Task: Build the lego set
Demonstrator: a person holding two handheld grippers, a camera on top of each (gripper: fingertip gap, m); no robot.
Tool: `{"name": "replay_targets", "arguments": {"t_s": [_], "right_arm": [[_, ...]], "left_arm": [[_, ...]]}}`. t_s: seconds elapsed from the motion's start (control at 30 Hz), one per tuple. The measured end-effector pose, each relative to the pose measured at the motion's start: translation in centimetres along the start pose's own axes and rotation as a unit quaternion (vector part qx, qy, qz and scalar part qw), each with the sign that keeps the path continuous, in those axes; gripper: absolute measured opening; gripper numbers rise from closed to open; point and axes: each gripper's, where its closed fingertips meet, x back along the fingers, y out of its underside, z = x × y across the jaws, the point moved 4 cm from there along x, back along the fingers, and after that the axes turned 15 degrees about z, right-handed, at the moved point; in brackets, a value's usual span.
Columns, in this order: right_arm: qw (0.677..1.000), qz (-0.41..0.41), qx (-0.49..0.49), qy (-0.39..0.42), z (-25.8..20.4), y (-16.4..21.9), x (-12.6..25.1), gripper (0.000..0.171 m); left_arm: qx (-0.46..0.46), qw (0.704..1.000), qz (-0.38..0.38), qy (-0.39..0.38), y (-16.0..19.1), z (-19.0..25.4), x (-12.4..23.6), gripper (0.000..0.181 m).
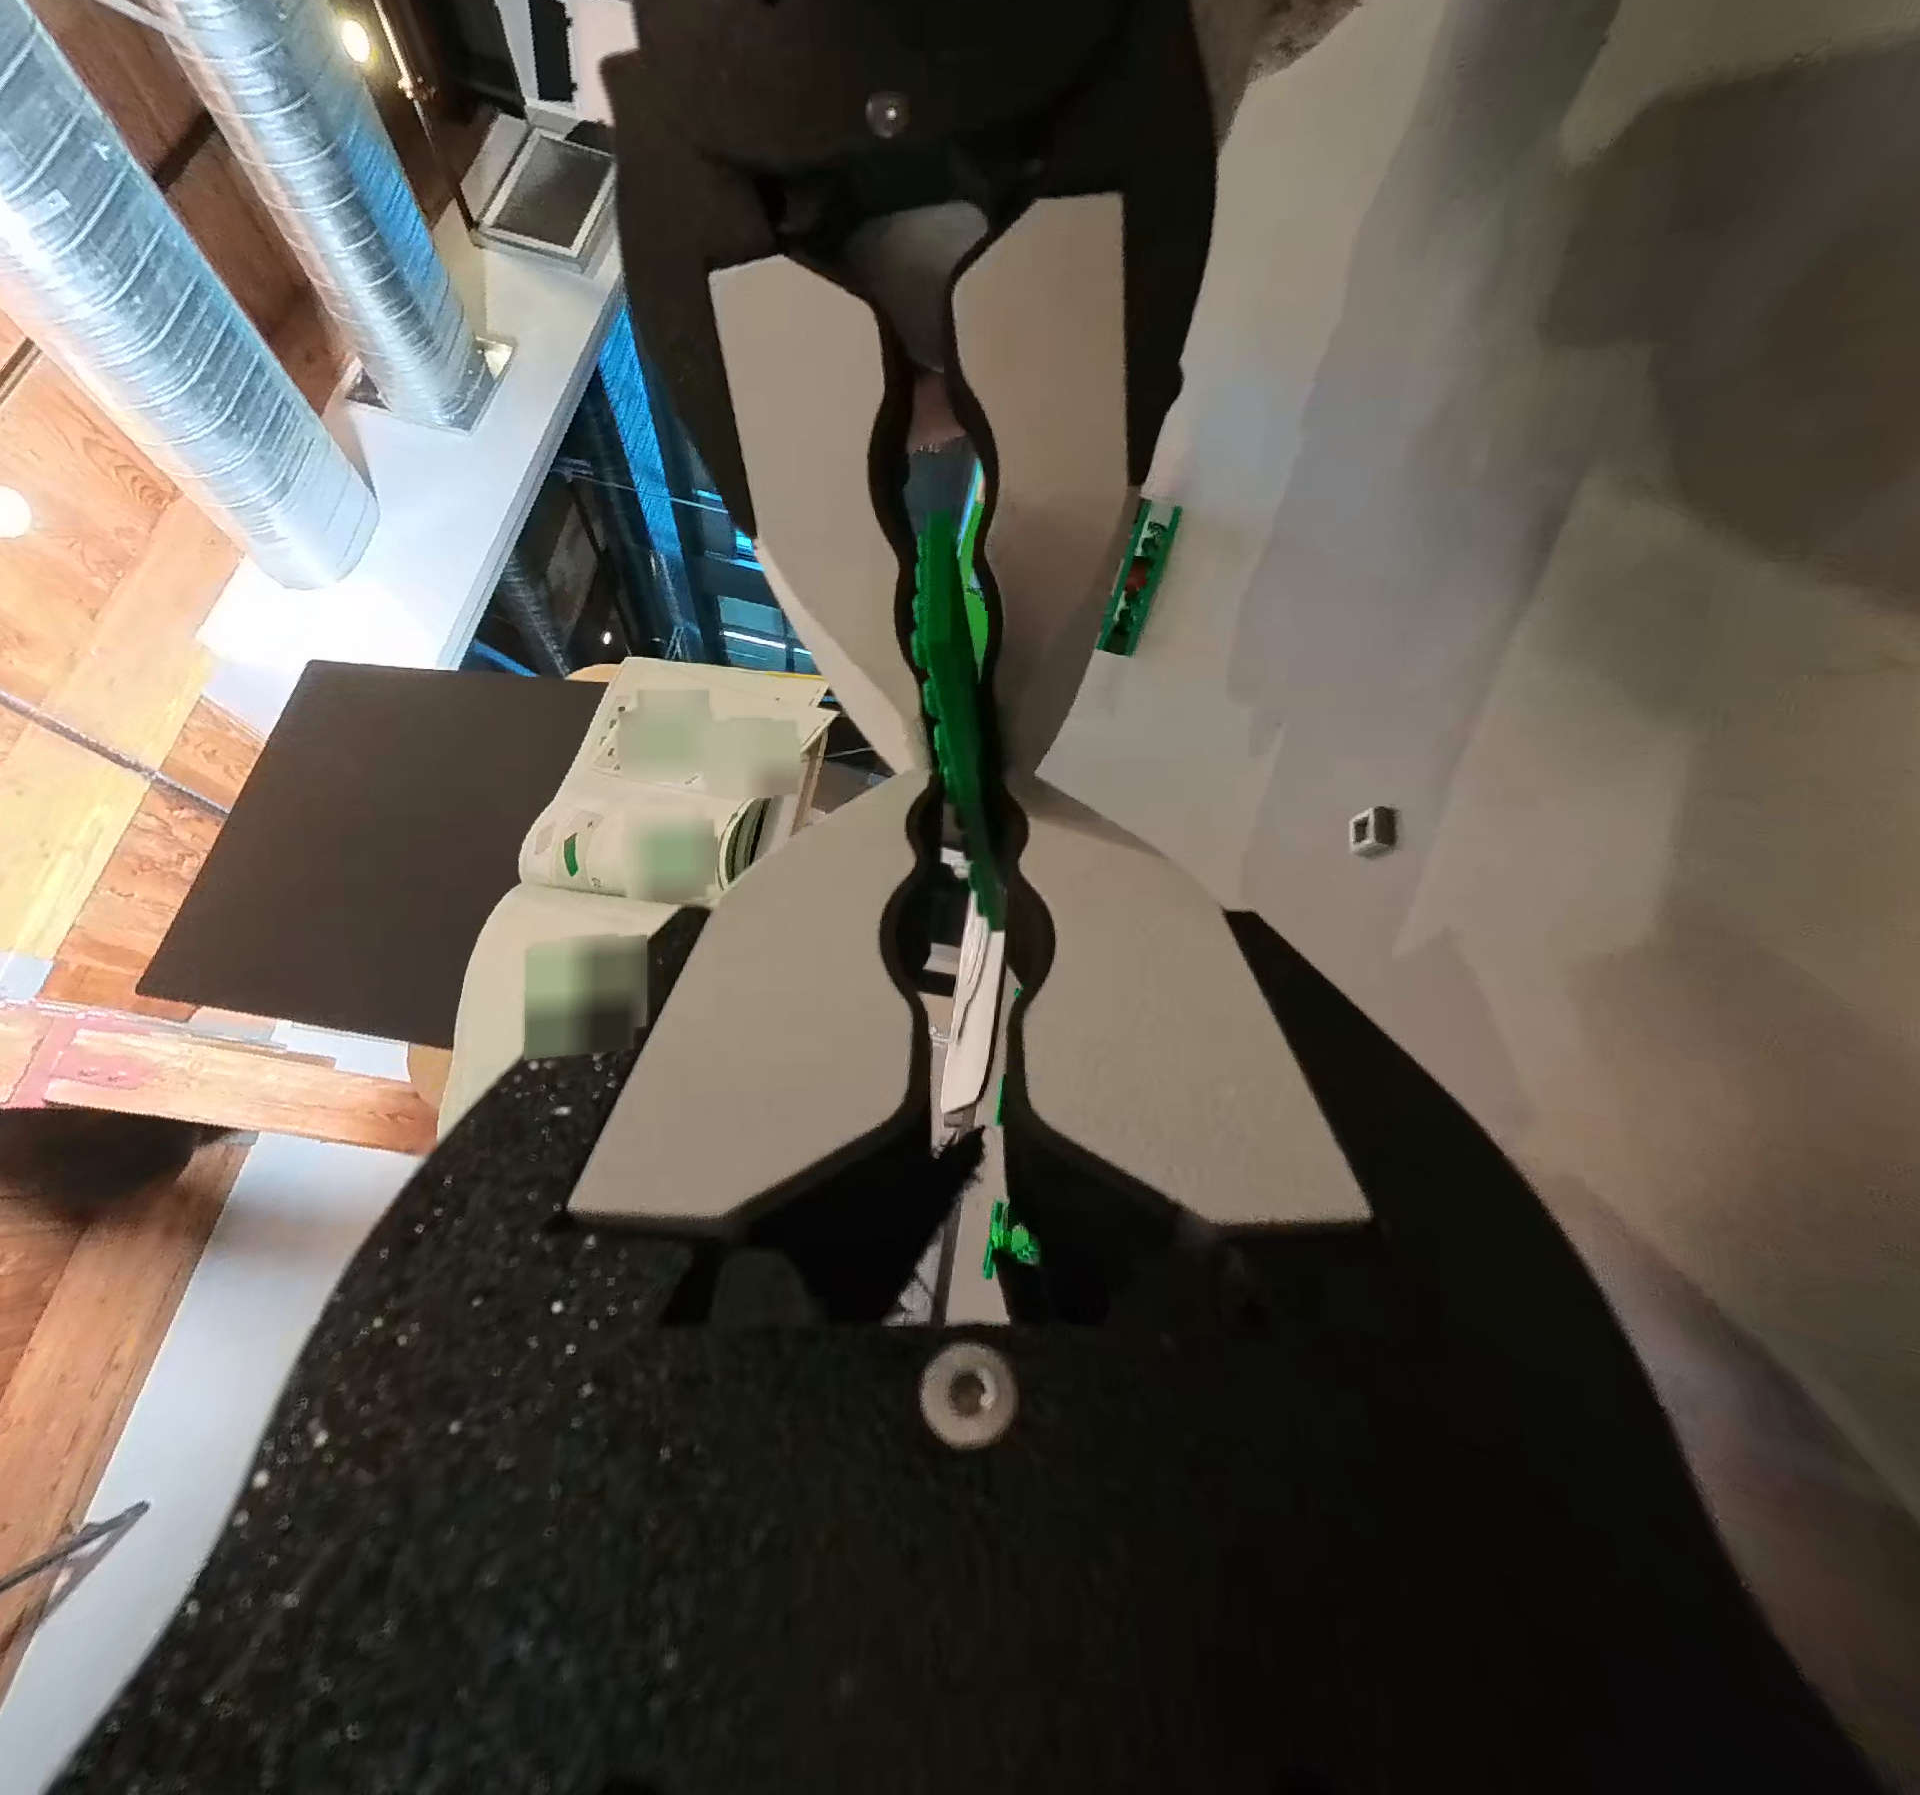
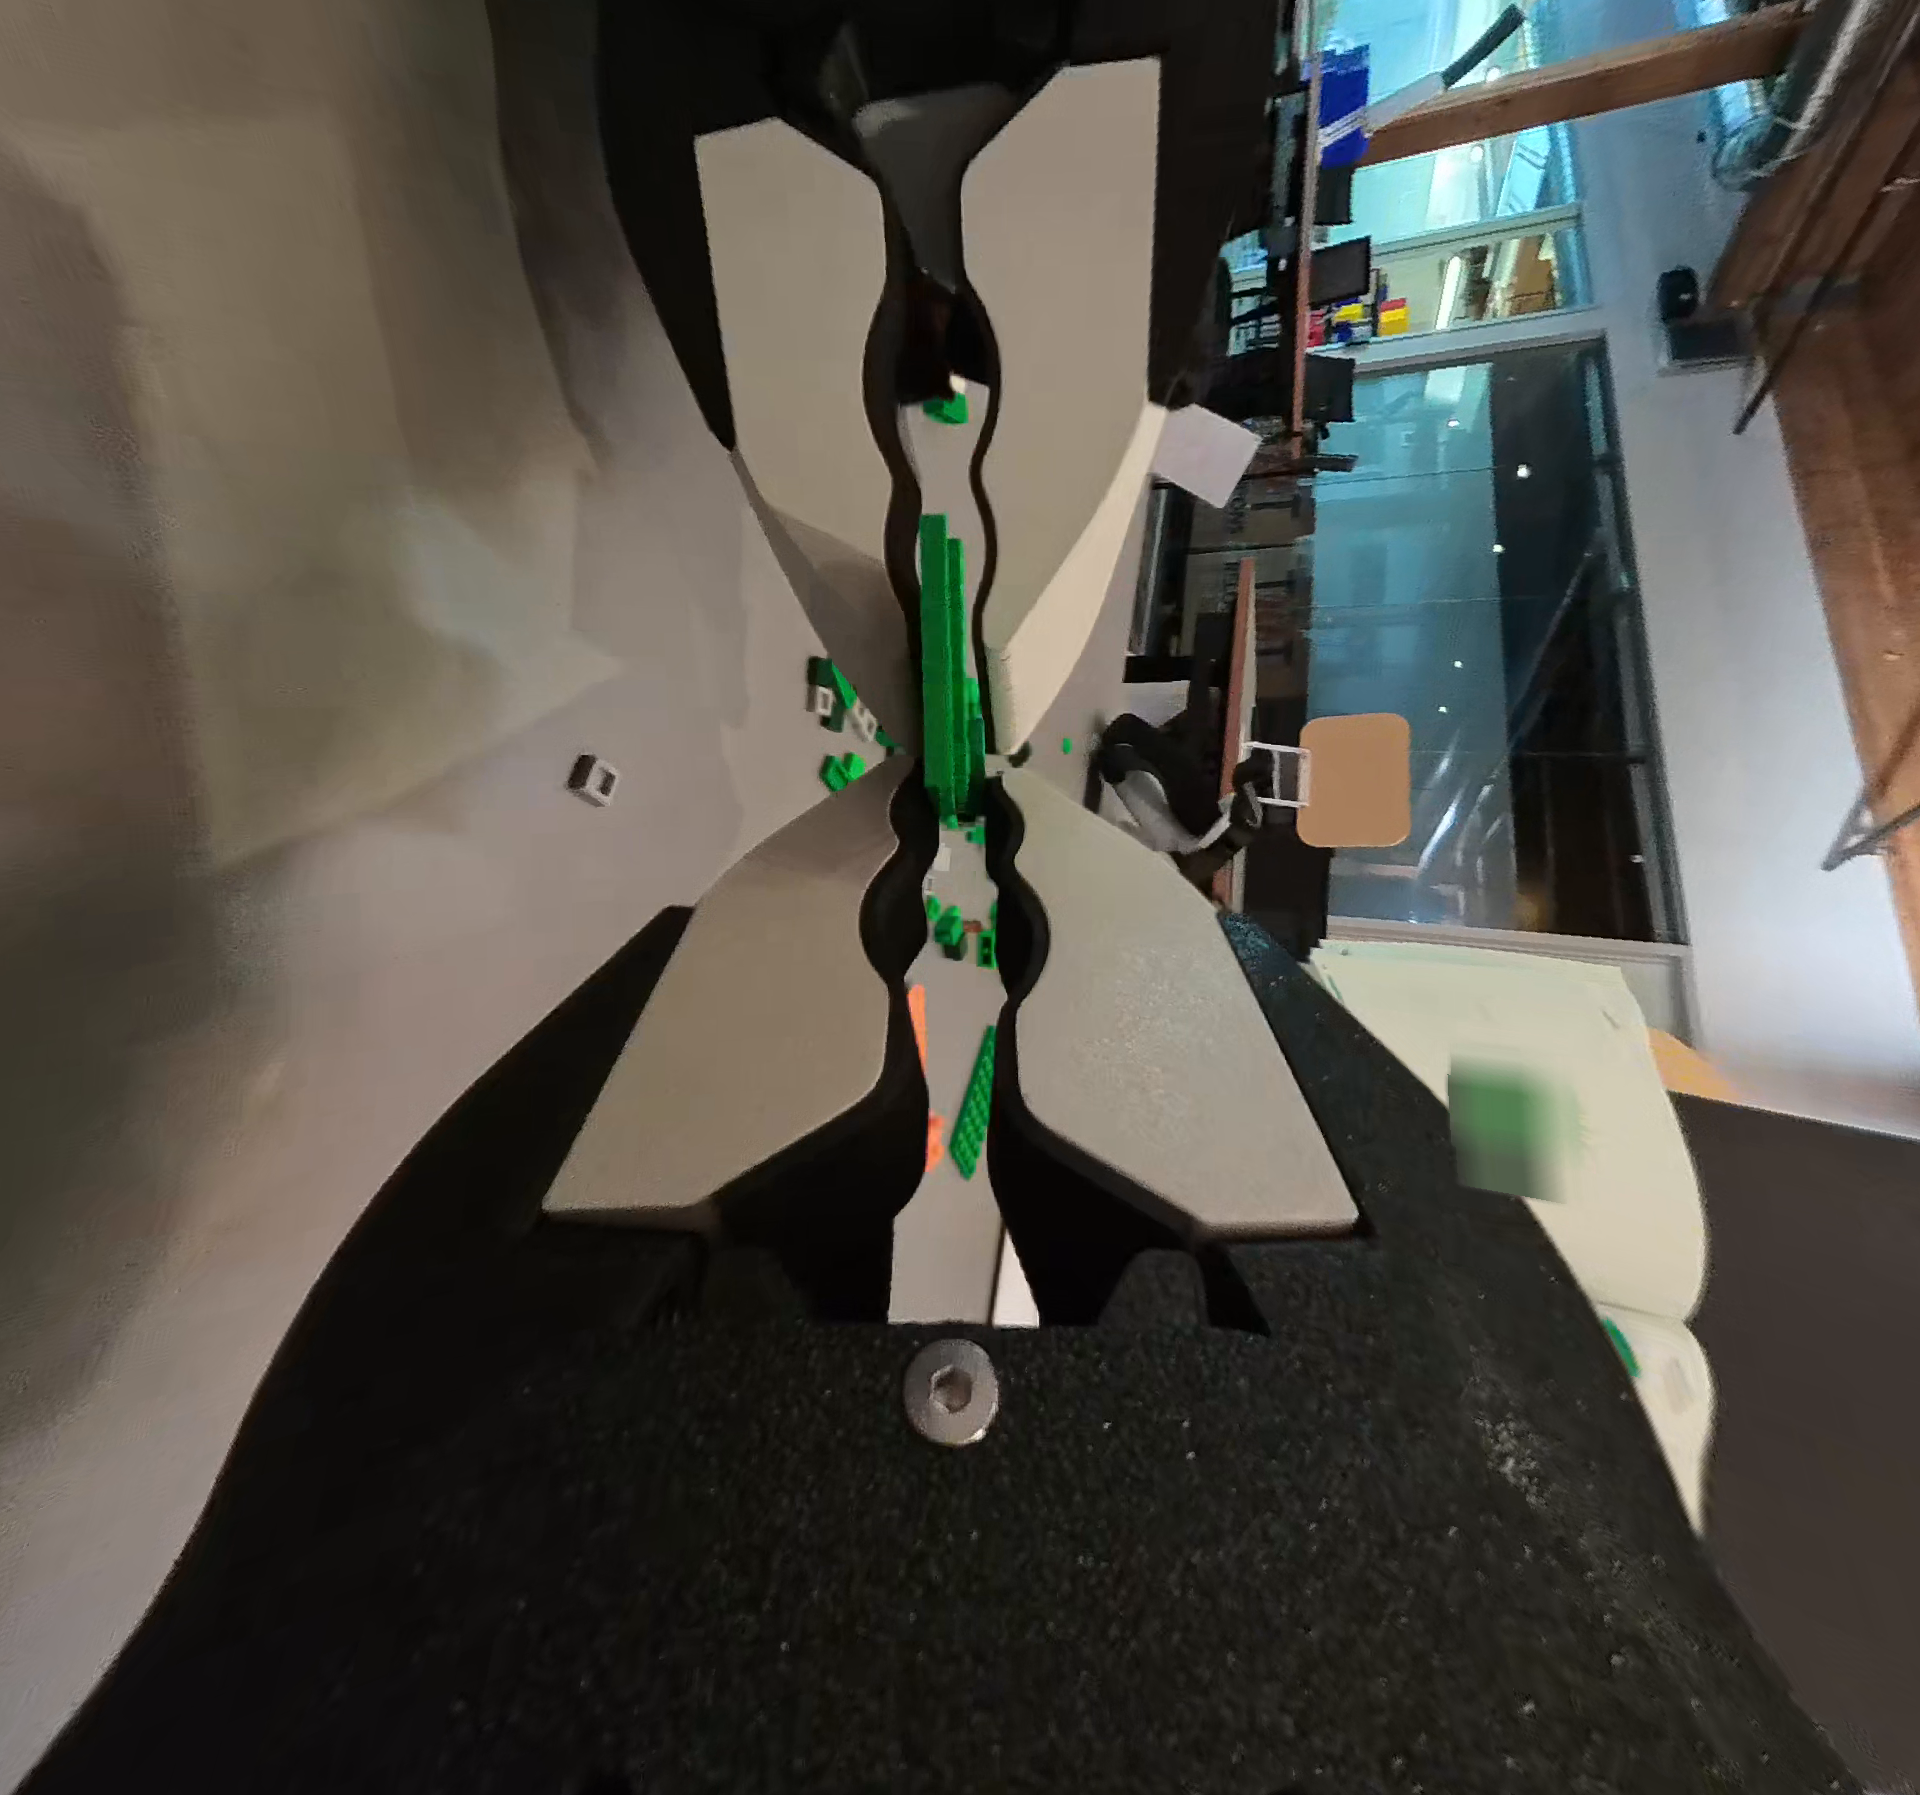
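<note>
We see the left tool (image 1: 961, 810) and the right tool (image 2: 961, 789) meeting tip to tip, each with its grey fingers (image 1: 790, 1018) drawn together on the same green lego plate assembly (image 1: 951, 665), which stands edge-on between them and runs away from each camera into the other tool's grip. In the right wrist view we see the assembly (image 2: 945, 665) as a thin stack of green plates, pinched at one end by the near fingers (image 2: 1143, 1039) and at the other by the far tool. Behind it, on the white worktop (image 2: 364, 602), we see loose green pieces (image 2: 842, 769) scattered close by, a long green plate (image 2: 975, 1101) beside an orange piece (image 2: 920, 1028), and a small grey-and-white brick (image 2: 592, 777) lying apart to the left. In the left wrist view we see a green built section (image 1: 1138, 582) lying just right of the far tool, and an open instruction booklet (image 1: 675, 789) to the left.
</note>
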Motion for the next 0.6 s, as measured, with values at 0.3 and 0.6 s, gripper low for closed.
{"name": "replay_targets", "arguments": {"t_s": [0.3,0.6], "right_arm": [[0.998,-0.04,-0.034,-0.039,-0.8,0.2,-0.5,0.008],[0.995,-0.035,-0.071,-0.056,-1.9,0.5,-0.7,0.009]], "left_arm": [[0.013,0.998,-0.029,0.046,0.3,0.7,0.0,0.007],[0.062,0.995,-0.029,0.073,0.4,1.8,-0.1,0.007]]}}
